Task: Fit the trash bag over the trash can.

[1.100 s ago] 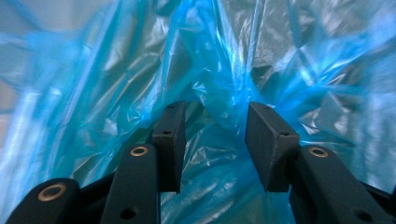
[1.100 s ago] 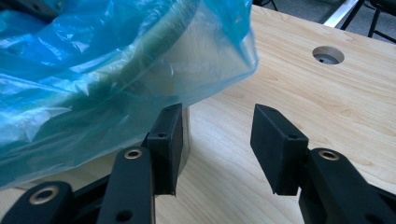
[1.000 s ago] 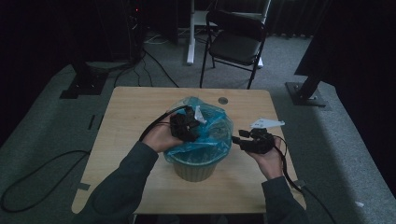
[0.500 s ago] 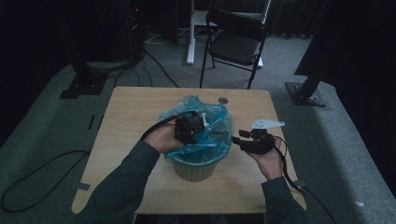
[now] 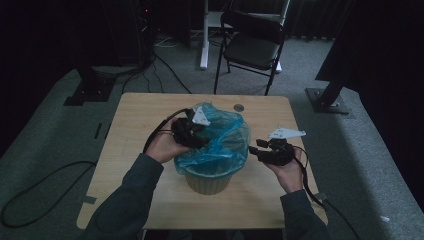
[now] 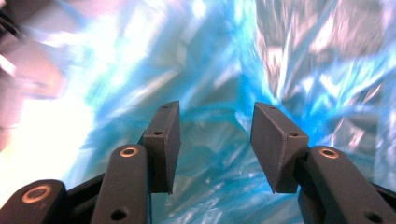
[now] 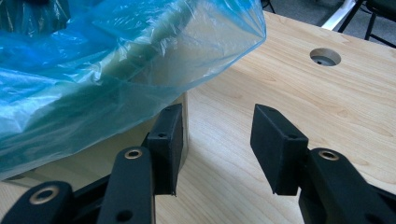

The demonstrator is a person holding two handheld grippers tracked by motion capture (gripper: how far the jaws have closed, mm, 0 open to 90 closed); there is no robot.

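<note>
While the left gripper sits at the 9 o'clock rim of the blue bag, its jaws have just been opening; they stand apart with no film pinched, crinkled translucent plastic behind them. Bag lines a beige bin at table centre, its film draped over the rim. Right gripper, at 3 o'clock: jaws apart, empty.
</note>
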